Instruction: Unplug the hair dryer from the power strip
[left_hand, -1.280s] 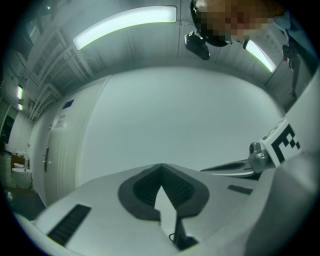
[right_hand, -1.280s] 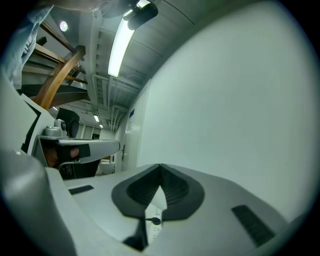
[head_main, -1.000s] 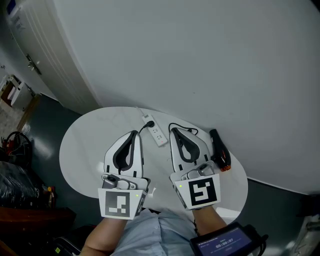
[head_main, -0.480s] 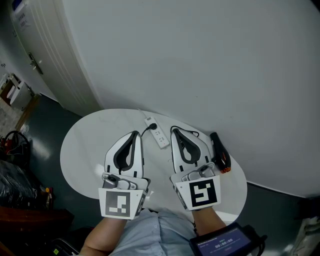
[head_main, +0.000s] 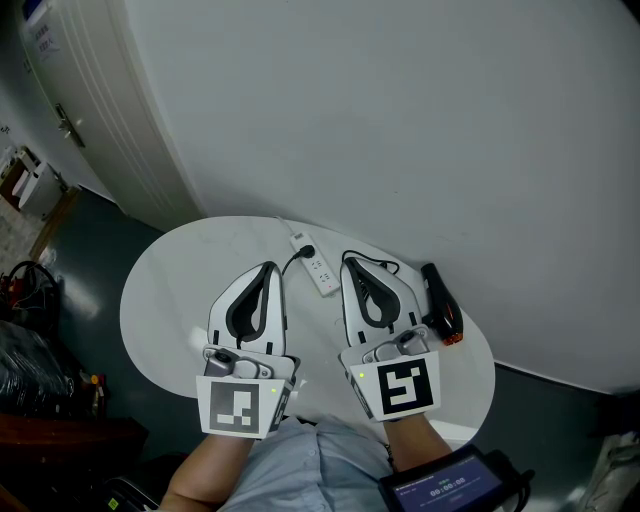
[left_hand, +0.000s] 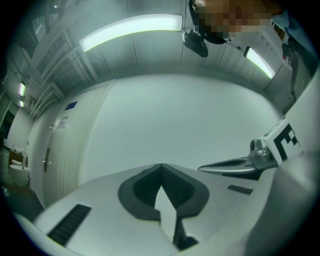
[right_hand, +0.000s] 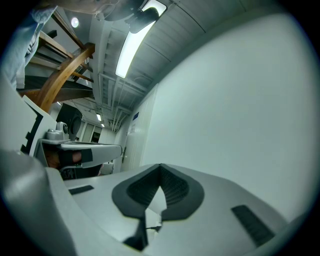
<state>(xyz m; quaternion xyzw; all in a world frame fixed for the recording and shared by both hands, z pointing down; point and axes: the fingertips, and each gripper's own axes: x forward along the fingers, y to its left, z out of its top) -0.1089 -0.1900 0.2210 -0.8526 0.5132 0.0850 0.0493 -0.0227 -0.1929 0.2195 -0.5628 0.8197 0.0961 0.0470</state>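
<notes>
A white power strip (head_main: 317, 268) lies on the round white table (head_main: 170, 290), with a black plug (head_main: 306, 250) seated in its far end. The black cord (head_main: 378, 261) loops behind my right gripper toward the black hair dryer (head_main: 438, 300), which lies at the table's right edge and has an orange-red end. My left gripper (head_main: 268, 268) is shut and empty, just left of the strip. On the strip's right side my right gripper (head_main: 348, 263) is also shut with nothing in it. Both gripper views look at the bare wall over closed jaw tips (left_hand: 161, 167) (right_hand: 160, 167).
The table stands against a plain white wall (head_main: 400, 120). A white door (head_main: 90, 110) is at the far left, and dark bags and clutter (head_main: 30, 350) sit on the floor to the left. A device with a lit screen (head_main: 445, 485) hangs at the person's waist.
</notes>
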